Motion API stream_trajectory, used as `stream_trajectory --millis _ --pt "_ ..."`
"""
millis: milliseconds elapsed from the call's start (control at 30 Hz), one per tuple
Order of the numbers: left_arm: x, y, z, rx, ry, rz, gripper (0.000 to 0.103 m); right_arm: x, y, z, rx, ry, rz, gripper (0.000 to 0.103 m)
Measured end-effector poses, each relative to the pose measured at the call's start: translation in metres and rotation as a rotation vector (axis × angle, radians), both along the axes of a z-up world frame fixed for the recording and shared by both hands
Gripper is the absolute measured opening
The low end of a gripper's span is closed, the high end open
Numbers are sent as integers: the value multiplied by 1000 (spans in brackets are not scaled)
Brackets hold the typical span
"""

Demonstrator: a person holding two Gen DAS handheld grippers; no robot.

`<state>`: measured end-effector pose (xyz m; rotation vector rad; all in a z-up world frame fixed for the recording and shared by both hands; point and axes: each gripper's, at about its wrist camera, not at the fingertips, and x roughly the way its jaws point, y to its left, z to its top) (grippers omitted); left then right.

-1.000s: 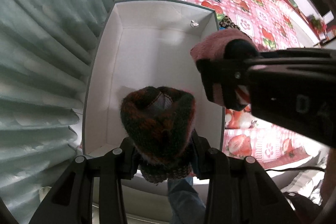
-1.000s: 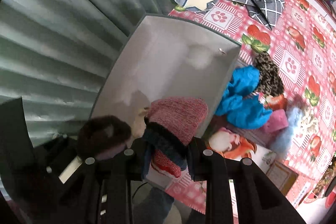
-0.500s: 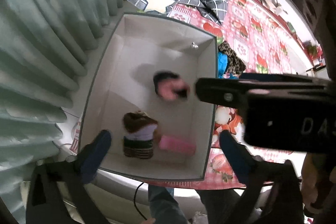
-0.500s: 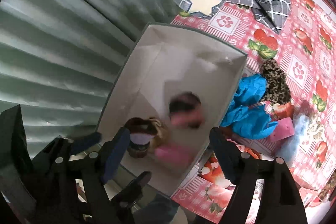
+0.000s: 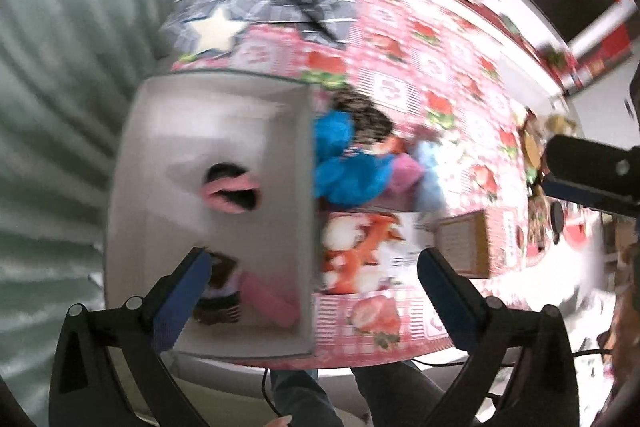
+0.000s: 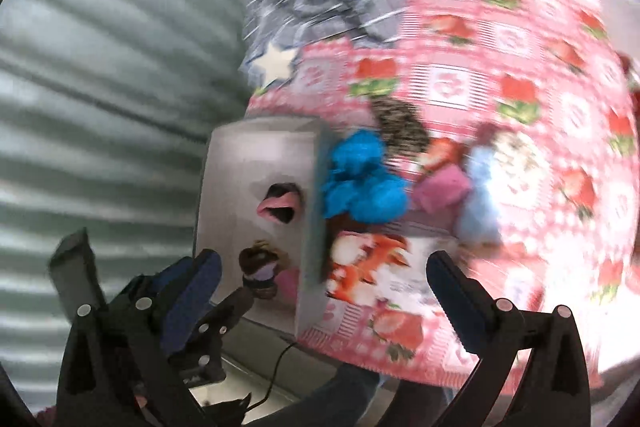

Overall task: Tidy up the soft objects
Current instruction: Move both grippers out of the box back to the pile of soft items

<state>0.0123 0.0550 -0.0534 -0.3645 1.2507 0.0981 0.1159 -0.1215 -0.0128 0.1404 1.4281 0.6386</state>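
A white box (image 5: pixel 208 131) (image 6: pixel 256 155) stands at the table's left edge. Inside lie a pink-and-black knit piece (image 5: pixel 232 191) (image 6: pixel 280 205), a brown knit piece (image 5: pixel 220 291) (image 6: pixel 260 267) and a pink item (image 5: pixel 272 299). My left gripper (image 5: pixel 312 267) hangs open and empty above the box's right wall. My right gripper (image 6: pixel 324 267) is above the same wall, its jaws opening with nothing between them. Right of the box lie blue soft pieces (image 5: pixel 348 167) (image 6: pixel 360 183), a leopard-print piece (image 5: pixel 368 119), a pink one (image 6: pixel 440 187) and a light blue one (image 6: pixel 480 195). Both views are blurred.
A strawberry-print tablecloth (image 5: pixel 400 87) covers the table. A grey checked cloth with a white star (image 5: pixel 224 27) lies behind the box, and a pale curtain (image 5: pixel 60 107) hangs on the left. A printed card (image 5: pixel 360 251) and a brown cardboard box (image 5: pixel 464 243) lie near the front edge.
Both grippers opened and let go of their knit pieces, which now lie in the box. Both hands then rose and swung right, so the box has slid left in both views.
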Motion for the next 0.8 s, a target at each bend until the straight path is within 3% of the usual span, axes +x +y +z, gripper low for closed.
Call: stream_trajectory --millis 267,567,800 --pt "30 -50 -1 -2 7 -117 103 15 -113 2 -15 36 -209 103" --pt "59 -79 -9 38 40 -161 103 30 -203 -41 -79 125 -363 103" --pt "85 -93 -15 76 66 -177 103 43 -240 -77 -121 192 -409 103"
